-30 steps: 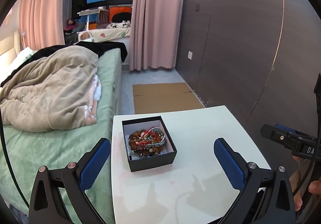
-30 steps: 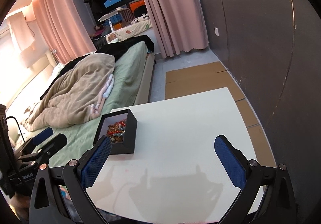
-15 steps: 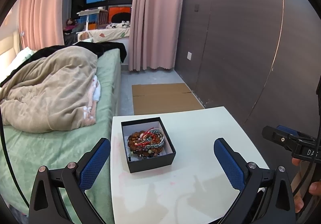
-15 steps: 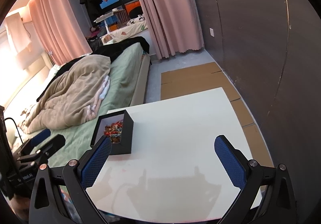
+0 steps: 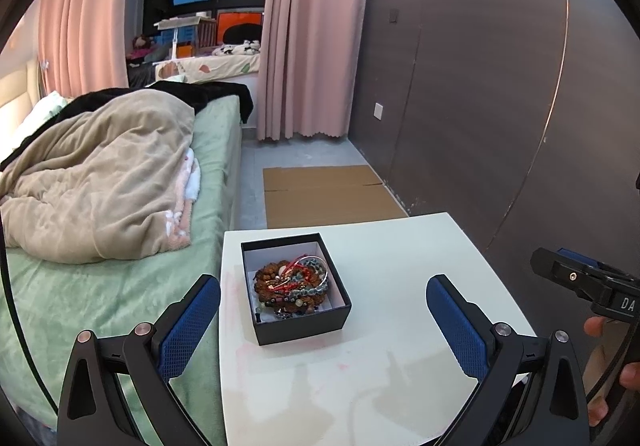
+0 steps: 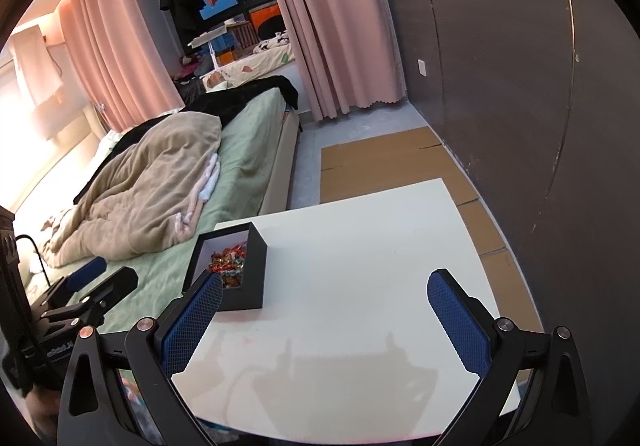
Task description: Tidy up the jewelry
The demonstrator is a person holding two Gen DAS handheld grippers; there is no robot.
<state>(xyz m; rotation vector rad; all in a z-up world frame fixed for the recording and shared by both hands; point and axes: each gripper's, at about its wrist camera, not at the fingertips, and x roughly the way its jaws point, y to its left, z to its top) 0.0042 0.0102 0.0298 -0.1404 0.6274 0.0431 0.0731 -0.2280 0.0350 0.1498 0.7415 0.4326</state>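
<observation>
A black open box (image 5: 304, 324) with a white lining stands on the left part of a white table (image 5: 392, 378). Inside lies a tangled heap of jewelry (image 5: 294, 284): brown bead bracelets, red cord, grey beads, a silver bangle. My left gripper (image 5: 323, 316) is open, held over the near table edge with the box just ahead between its blue pads. In the right wrist view the box (image 6: 250, 274) sits at the left, its jewelry (image 6: 228, 266) partly hidden by a blue pad. My right gripper (image 6: 326, 310) is open with nothing in it over the bare table (image 6: 380, 258).
A bed (image 5: 112, 286) with a green sheet and beige blanket runs along the table's left side. Flattened cardboard (image 5: 328, 194) lies on the floor beyond the table. A dark panelled wall (image 5: 480, 106) stands to the right. A hand (image 5: 608, 378) holds the other gripper at far right.
Both grippers have pulled back and risen a little, so the table and box look slightly farther away. The jaws have stayed open and the box has not moved.
</observation>
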